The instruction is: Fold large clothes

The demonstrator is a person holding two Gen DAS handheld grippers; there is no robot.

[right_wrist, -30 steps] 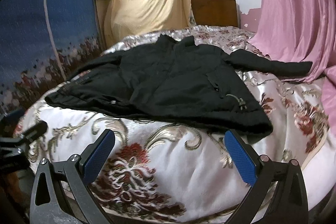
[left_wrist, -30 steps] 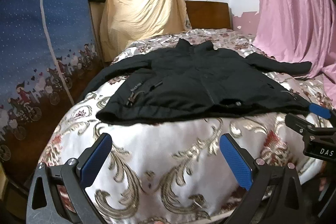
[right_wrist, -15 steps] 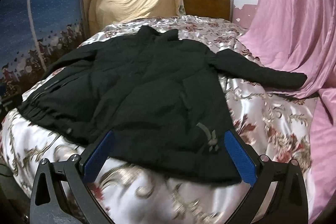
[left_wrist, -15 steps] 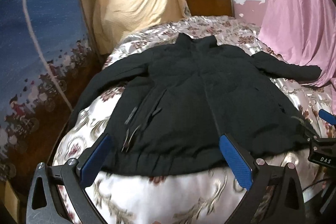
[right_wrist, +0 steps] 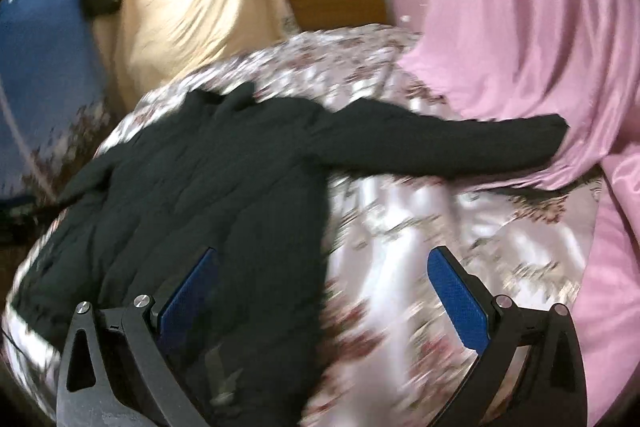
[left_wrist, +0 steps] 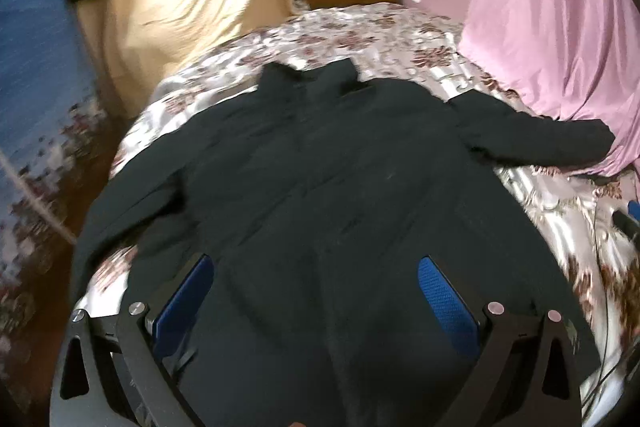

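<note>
Jacket (left_wrist: 320, 195) — black, quilted — sprawls across glossy floral bedspread (left_wrist: 380, 35).

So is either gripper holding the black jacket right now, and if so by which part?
Nothing is held. The left gripper and right gripper are both open above the jacket.

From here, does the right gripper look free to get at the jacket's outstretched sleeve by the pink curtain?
Probably yes. The right gripper is open, and only bare bedspread lies between it and the sleeve, which lies flat with its cuff against the pink curtain.
</note>
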